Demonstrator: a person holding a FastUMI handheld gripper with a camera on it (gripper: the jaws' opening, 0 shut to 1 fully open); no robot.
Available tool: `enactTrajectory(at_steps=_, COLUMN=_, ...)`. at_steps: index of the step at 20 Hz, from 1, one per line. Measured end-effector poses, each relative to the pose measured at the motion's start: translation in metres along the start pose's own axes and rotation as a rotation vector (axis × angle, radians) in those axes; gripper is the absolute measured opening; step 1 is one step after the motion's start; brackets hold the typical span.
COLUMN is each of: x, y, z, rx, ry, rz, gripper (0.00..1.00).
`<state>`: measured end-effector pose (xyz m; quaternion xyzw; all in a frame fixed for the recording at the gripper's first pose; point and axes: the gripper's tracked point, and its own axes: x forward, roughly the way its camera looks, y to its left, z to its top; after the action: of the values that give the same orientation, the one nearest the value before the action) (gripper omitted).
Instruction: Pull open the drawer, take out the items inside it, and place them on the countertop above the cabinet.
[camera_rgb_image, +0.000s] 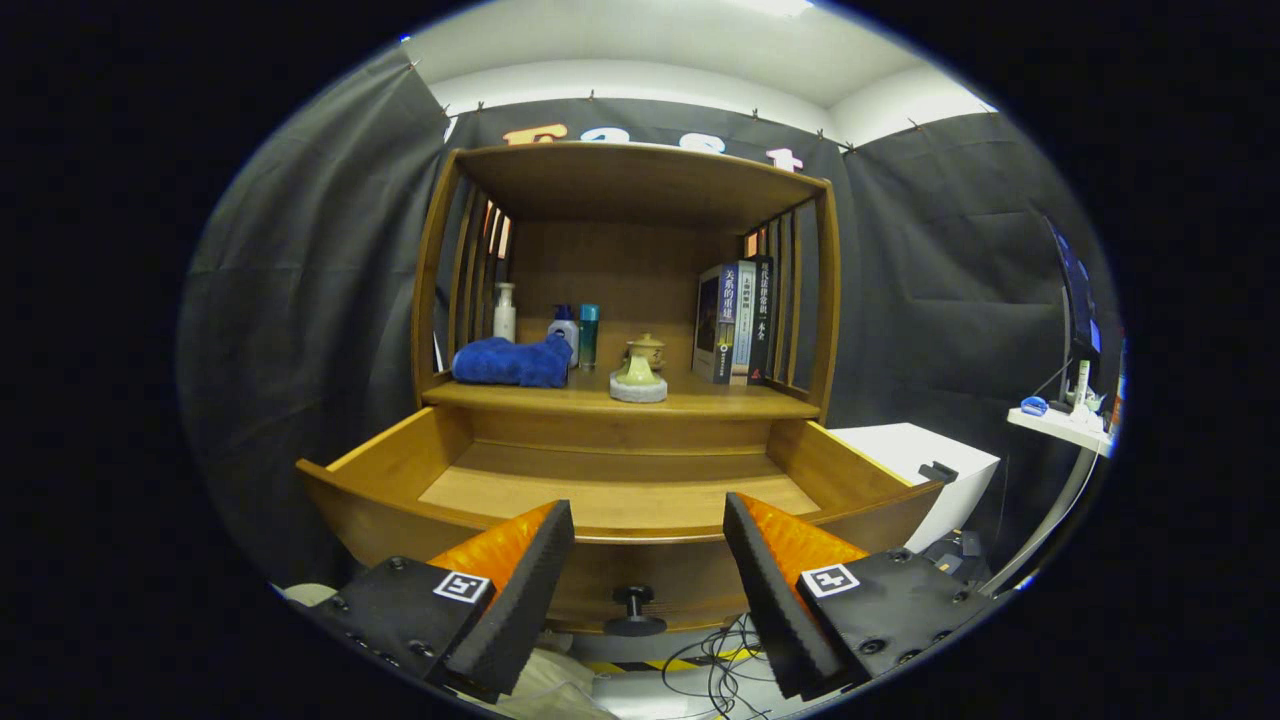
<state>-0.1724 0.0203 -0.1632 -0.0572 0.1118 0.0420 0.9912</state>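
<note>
The wooden cabinet's drawer (390, 462) stands pulled out toward me, and its bare wooden floor shows nothing lying in it. A dark round knob (634, 606) sticks out of the drawer front, low between my fingers. My gripper (648, 560) is open and holds nothing, hovering just in front of the drawer front. On the countertop (720, 404) above the drawer lie a blue towel (512, 361) and a pale green ceramic piece (638, 376). Behind them stand a white bottle (505, 310), a blue-capped bottle (565, 325), a teal bottle (589, 334) and a small lidded pot (647, 350).
Books (737, 322) stand upright at the countertop's right end under the shelf roof. A white box (925, 462) sits right of the drawer, and a small white shelf (1062, 424) with items stands farther right. Cables (720, 660) lie on the floor below the drawer.
</note>
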Motion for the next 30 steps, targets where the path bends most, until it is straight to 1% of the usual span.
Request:
enactTrajectory(at_steps=4, x=0.003, y=0.005, z=-0.020, rx=-0.030, ry=0.046, rz=0.012, gripper=0.97)
enactTrajectory(at_steps=8, x=0.003, y=0.007, z=-0.018, rx=-0.038, ry=0.023, rz=0.028, gripper=0.96)
enactTrajectory(at_steps=15, x=0.006, y=0.010, z=-0.017, rx=-0.036, ry=0.020, rz=0.042, gripper=0.96)
enactTrajectory(at_steps=18, x=0.007, y=0.007, z=-0.017, rx=-0.047, ry=0.025, rz=0.028, gripper=0.96)
enactTrajectory(at_steps=21, x=0.015, y=0.000, z=-0.012, rx=-0.029, ry=0.032, rz=0.010, gripper=0.95)
enactTrajectory(at_steps=23, x=0.019, y=0.001, z=-0.012, rx=-0.017, ry=0.034, rz=0.018, gripper=0.95)
enactTrajectory(at_steps=28, x=0.037, y=0.001, z=-0.006, rx=-0.051, ry=0.038, rz=0.031, gripper=0.95)
enactTrajectory(at_steps=30, x=0.047, y=0.004, z=-0.004, rx=-0.040, ry=0.044, rz=0.037, gripper=0.94)
